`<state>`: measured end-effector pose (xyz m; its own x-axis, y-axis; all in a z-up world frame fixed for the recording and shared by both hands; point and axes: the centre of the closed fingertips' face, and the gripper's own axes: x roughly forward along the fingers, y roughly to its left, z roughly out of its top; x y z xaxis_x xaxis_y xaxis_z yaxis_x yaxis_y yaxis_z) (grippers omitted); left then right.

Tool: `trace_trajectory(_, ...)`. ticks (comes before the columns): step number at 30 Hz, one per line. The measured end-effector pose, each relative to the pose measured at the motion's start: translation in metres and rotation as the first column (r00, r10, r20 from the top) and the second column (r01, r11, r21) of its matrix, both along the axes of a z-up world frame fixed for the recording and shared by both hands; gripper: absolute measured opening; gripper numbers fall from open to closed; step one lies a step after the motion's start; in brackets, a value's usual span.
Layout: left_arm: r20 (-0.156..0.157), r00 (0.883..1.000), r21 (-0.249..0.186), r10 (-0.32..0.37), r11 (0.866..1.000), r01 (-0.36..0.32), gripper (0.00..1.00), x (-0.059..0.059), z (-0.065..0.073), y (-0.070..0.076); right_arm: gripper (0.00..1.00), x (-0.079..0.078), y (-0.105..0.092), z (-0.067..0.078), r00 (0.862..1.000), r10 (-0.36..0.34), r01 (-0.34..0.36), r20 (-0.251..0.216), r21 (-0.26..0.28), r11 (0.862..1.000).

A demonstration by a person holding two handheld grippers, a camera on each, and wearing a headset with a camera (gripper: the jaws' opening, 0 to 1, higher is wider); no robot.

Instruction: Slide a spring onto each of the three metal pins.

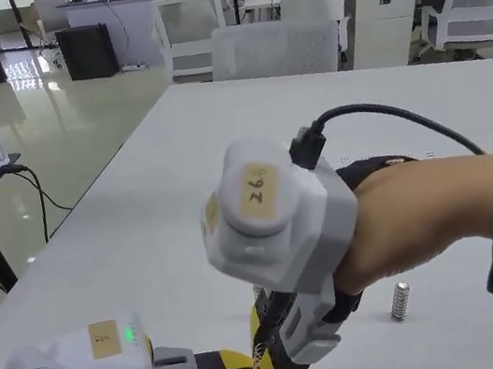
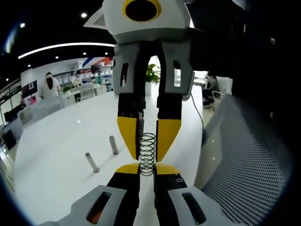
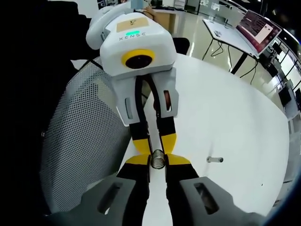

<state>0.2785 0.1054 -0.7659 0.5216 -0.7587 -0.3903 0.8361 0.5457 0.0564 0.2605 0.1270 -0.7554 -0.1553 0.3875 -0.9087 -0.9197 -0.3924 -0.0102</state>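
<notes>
The spring (image 2: pixel 147 151) was pinched by the closed fingers of the left gripper (image 2: pixel 147 170) and right gripper (image 3: pixel 158 165), lying along them. Two pins (image 2: pixel 113 145) were seen at its left.

Spring (image 2: pixel 147 153) between left gripper (image 2: pixel 146 170) and right gripper (image 2: pixel 148 141) tips; two pins (image 2: pixel 92 162) (image 2: pixel 113 145) nearby.

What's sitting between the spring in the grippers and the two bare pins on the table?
Nothing visible. The spring is pinched between the left gripper and the right gripper. The nearer pin and the farther pin sit off to its side on the table, with just bare tabletop between.
</notes>
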Motion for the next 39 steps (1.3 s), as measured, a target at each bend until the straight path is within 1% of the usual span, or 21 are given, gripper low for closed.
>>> trace_trajectory(2, 0.003, 1.000, 0.010, -0.007, 1.000, 0.007, 0.03, 0.000, -0.001, -0.001, 0.09, -0.001, 0.000, -0.001, 1.000, 0.001, -0.001, -0.003, -0.003, 1.000)
trace_trajectory(8, 0.006, 1.000, 0.008, -0.010, 1.000, 0.010, 0.02, -0.001, 0.000, -0.001, 0.09, -0.001, -0.001, -0.004, 1.000, -0.003, 0.003, -0.011, -0.016, 1.000)
trace_trajectory(15, 0.000, 1.000, 0.004, -0.008, 1.000, 0.008, 0.03, 0.000, -0.001, -0.001, 0.08, 0.000, -0.001, -0.005, 1.000, -0.014, 0.014, -0.016, -0.023, 1.000)
trace_trajectory(23, -0.012, 1.000, -0.003, 0.004, 1.000, -0.004, 0.03, 0.002, -0.002, -0.001, 0.08, 0.002, 0.000, -0.006, 1.000, -0.010, 0.010, -0.011, -0.028, 1.000)
trace_trajectory(27, -0.019, 1.000, -0.003, 0.013, 1.000, -0.013, 0.05, 0.003, -0.003, 0.001, 0.08, 0.003, 0.000, -0.005, 1.000, -0.011, 0.011, -0.012, -0.028, 1.000)
trace_trajectory(33, -0.026, 0.999, -0.015, 0.027, 0.999, -0.028, 0.07, 0.005, -0.003, 0.003, 0.08, 0.009, -0.003, -0.005, 1.000, -0.021, 0.021, -0.002, -0.034, 0.999)
trace_trajectory(39, -0.037, 0.998, -0.029, 0.045, 0.999, -0.046, 0.11, 0.007, -0.003, 0.005, 0.08, 0.013, -0.006, -0.005, 0.999, -0.032, 0.033, 0.003, -0.037, 0.999)
